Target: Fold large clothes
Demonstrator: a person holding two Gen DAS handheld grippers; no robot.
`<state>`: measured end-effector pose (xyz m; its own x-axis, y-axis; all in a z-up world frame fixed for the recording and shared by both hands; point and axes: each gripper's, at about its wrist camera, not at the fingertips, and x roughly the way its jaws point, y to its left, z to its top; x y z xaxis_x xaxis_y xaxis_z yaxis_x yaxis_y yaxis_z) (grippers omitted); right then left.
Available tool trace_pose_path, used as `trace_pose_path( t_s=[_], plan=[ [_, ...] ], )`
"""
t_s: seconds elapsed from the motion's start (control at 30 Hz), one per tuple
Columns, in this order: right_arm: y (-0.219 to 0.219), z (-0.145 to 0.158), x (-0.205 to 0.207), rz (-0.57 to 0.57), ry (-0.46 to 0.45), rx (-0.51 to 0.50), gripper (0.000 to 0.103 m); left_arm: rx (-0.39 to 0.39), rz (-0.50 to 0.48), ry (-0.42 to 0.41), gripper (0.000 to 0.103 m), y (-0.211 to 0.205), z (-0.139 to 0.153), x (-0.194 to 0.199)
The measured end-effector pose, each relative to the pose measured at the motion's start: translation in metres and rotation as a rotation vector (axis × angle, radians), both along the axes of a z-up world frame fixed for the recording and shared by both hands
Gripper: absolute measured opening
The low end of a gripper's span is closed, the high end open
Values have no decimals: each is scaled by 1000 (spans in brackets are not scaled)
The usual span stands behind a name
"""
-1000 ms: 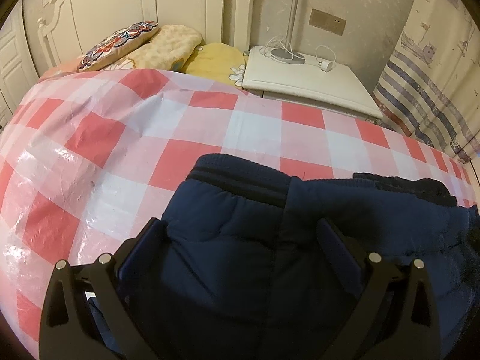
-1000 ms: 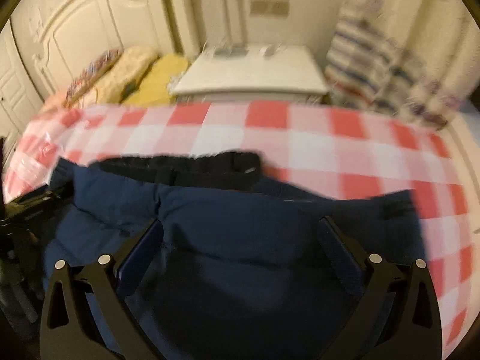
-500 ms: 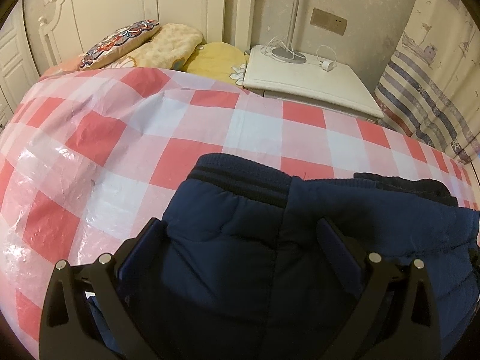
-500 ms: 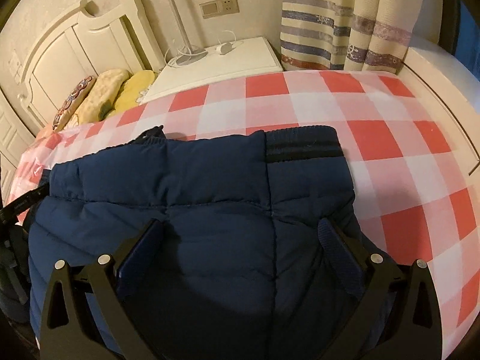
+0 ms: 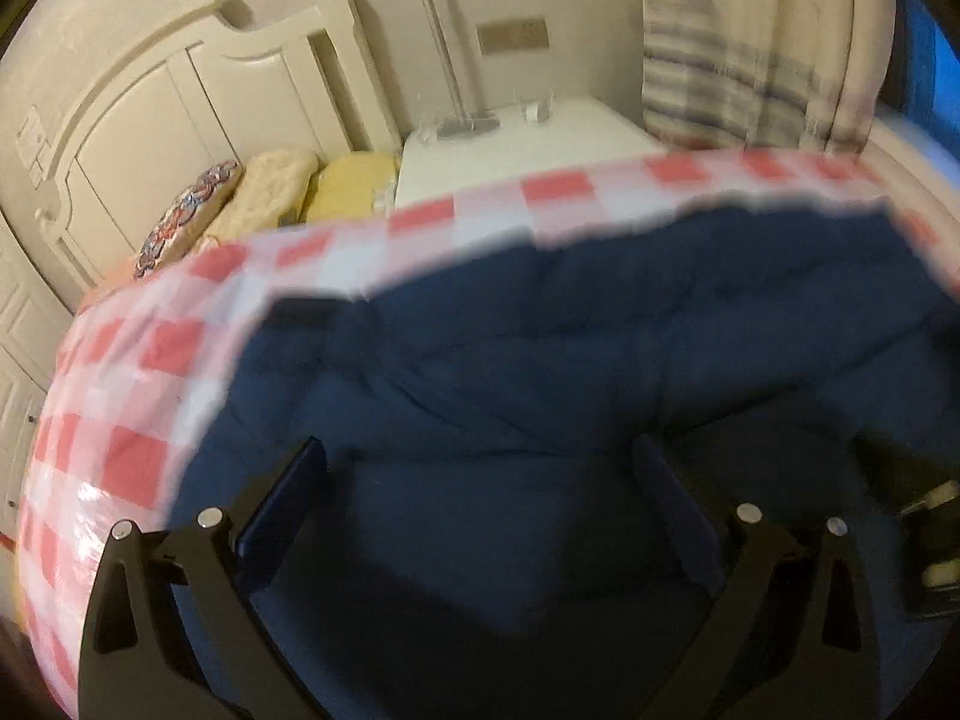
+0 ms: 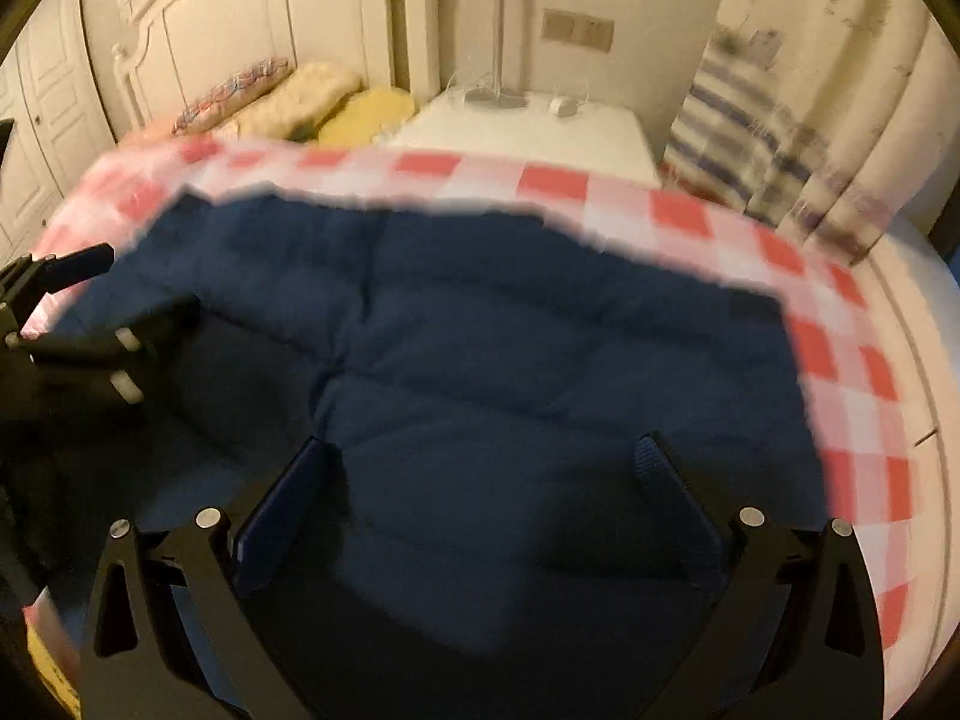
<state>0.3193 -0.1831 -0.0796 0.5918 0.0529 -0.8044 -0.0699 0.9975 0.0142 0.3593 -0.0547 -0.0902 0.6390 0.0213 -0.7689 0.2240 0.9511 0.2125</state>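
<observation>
Navy quilted padded garment (image 6: 510, 360) is lying spread on the red-and-white checked plastic bed cover (image 6: 840, 372), beneath both spread-open claws, left gripper (image 5: 480, 480) and right gripper (image 6: 486, 474), neither gripping. Judging so, a fold is pending; next, each needs an edge to pinch.
</observation>
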Motion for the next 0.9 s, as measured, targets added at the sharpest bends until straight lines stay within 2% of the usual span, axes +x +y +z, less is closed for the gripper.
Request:
trace_pose_path(
  t_s=[0.07, 0.17, 0.3, 0.43, 0.5, 0.6, 0.67, 0.7, 0.73, 0.77, 0.8, 0.9],
  plan=[
    [-6, -2, -1, -7, -1, 42, 99, -59, 15, 9, 101, 8, -2, 3],
    [-5, -4, -2, -9, -16, 39, 99, -129, 24, 25, 101, 18, -5, 6],
    [-5, -5, -4, -10, -38, 46, 99, -107, 22, 20, 101, 14, -7, 5],
    [-13, 5, -12, -26, -29, 82, 98, -118, 44, 58, 101, 26, 3, 4],
    [-13, 18, -31, -67, -47, 84, 98, -136, 60, 10, 101, 38, 20, -14],
    [0, 31, -58, -11, -82, 98, 98, -104, 39, -63, 101, 50, 33, -39],
    [14, 26, -68, 35, -71, 65, 98, -42, 35, -59, 101, 55, 19, -47],
    [20, 17, -68, 50, -47, 39, 98, -37, 27, -39, 101, 56, 8, -47],
    [26, 6, -68, 61, -31, 2, 99, -62, 22, -38, 101, 60, 3, -48],
    [29, 0, -70, 69, -60, -17, 99, -101, 26, -61, 101, 65, 2, -51],
    [29, -3, -71, 77, -91, -20, 99, -109, 30, -58, 101, 67, 3, -50],
    [27, -4, -67, 72, -61, 1, 99, -78, 33, -48, 101, 64, 1, -48]
  ],
)
